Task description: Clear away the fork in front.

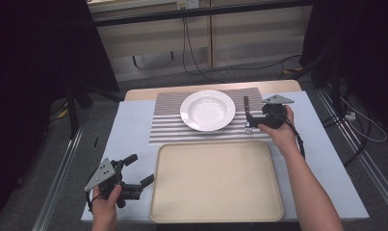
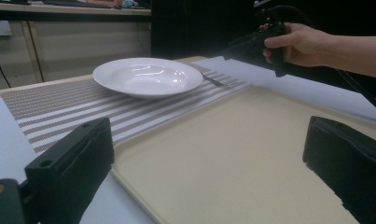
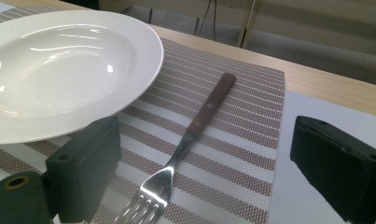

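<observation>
A white deep plate (image 1: 207, 110) sits on a brown-and-white striped placemat (image 1: 167, 122). A fork (image 1: 247, 115) with a brown wooden handle lies on the mat just right of the plate, tines toward the person. My right gripper (image 1: 250, 123) is low over the fork, open. In the right gripper view the fork (image 3: 195, 128) lies flat between the two jaws, untouched, with the plate (image 3: 59, 70) at left. My left gripper (image 1: 142, 168) is open at the near left, beside the tray's left edge, holding nothing.
A large beige tray (image 1: 215, 180) lies bare in front of the placemat; the left gripper view looks across the tray (image 2: 232, 154) toward the plate (image 2: 147, 77) and the other hand's gripper (image 2: 255, 46). The table's wooden far edge (image 1: 211, 89) lies behind the mat.
</observation>
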Demonstrator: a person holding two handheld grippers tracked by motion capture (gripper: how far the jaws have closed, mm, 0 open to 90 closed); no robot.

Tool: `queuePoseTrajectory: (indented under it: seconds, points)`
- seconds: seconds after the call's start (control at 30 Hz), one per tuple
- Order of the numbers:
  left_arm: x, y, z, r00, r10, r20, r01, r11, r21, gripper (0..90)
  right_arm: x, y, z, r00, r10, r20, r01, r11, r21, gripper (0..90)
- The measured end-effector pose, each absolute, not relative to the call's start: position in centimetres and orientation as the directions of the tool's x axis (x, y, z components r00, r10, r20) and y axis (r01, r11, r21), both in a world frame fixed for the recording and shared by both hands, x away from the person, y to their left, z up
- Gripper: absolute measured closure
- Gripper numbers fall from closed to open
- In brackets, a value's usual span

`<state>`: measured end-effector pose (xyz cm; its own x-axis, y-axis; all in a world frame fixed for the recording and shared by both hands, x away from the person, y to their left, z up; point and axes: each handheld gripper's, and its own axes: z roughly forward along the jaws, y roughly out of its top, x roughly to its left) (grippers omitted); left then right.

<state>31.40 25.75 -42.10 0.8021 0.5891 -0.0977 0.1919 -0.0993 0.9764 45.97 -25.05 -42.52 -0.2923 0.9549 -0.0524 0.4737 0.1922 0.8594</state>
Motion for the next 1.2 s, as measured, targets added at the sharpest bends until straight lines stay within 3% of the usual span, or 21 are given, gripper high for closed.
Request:
queuePoseTrajectory:
  seconds: [0.1,0.17,0.2,0.3,0.33,0.43,0.73,0.87,1.03,1.07,1.13,1.2]
  points:
    - [31.4,25.9,-42.1,0.799,0.593,-0.096,0.19,-0.099,0.977,2.2,46.5,-25.1,-42.5,-0.282,0.958,-0.049,0.482,0.185,0.856,9.5]
    - [31.4,26.0,-42.1,0.797,0.596,-0.097,0.191,-0.097,0.977,2.2,46.9,-25.2,-42.5,-0.279,0.96,-0.029,0.488,0.168,0.856,14.2]
    - [31.4,25.9,-42.1,0.796,0.596,-0.101,0.194,-0.093,0.977,2.4,47.3,-25.1,-42.6,-0.281,0.96,-0.023,0.494,0.165,0.854,22.7]
    - [31.3,25.9,-42.1,0.797,0.595,-0.104,0.196,-0.092,0.976,2.4,47.6,-25.0,-42.7,-0.287,0.958,-0.021,0.504,0.17,0.847,25.9]
    - [31.3,25.9,-42.1,0.796,0.596,-0.106,0.198,-0.091,0.976,2.4,48.0,-24.8,-43.0,-0.291,0.956,-0.034,0.512,0.185,0.839,31.6]
    - [31.3,25.9,-42.1,0.795,0.597,-0.105,0.197,-0.09,0.976,2.4,48.3,-24.7,-43.2,-0.291,0.957,-0.025,0.519,0.18,0.835,33.1]
    - [31.3,25.8,-42.2,0.797,0.594,-0.108,0.206,-0.099,0.973,2.4,50.5,-24.3,-44.8,-0.292,0.956,-0.006,0.584,0.183,0.791,48.6]
    - [31.3,25.8,-42.2,0.792,0.598,-0.119,0.213,-0.089,0.973,2.4,51.3,-23.8,-45.2,-0.316,0.947,-0.053,0.601,0.243,0.761,50.6]
    - [31.3,25.8,-42.2,0.794,0.596,-0.122,0.216,-0.089,0.972,2.4,52.7,-23.8,-45.7,-0.292,0.956,-0.019,0.622,0.206,0.755,55.4]
    - [31.3,25.8,-42.3,0.795,0.594,-0.125,0.219,-0.088,0.972,2.4,53.1,-23.7,-45.8,-0.285,0.959,-0.013,0.634,0.198,0.747,63.0]
    - [31.3,25.9,-42.3,0.791,0.598,-0.131,0.224,-0.083,0.971,2.4,53.2,-23.6,-45.9,-0.277,0.961,-0.003,0.654,0.191,0.732,63.7]
    - [31.3,26.0,-42.3,0.791,0.598,-0.13,0.223,-0.085,0.971,2.4,53.4,-23.4,-46.1,-0.269,0.963,-0.002,0.672,0.189,0.716,70.3]
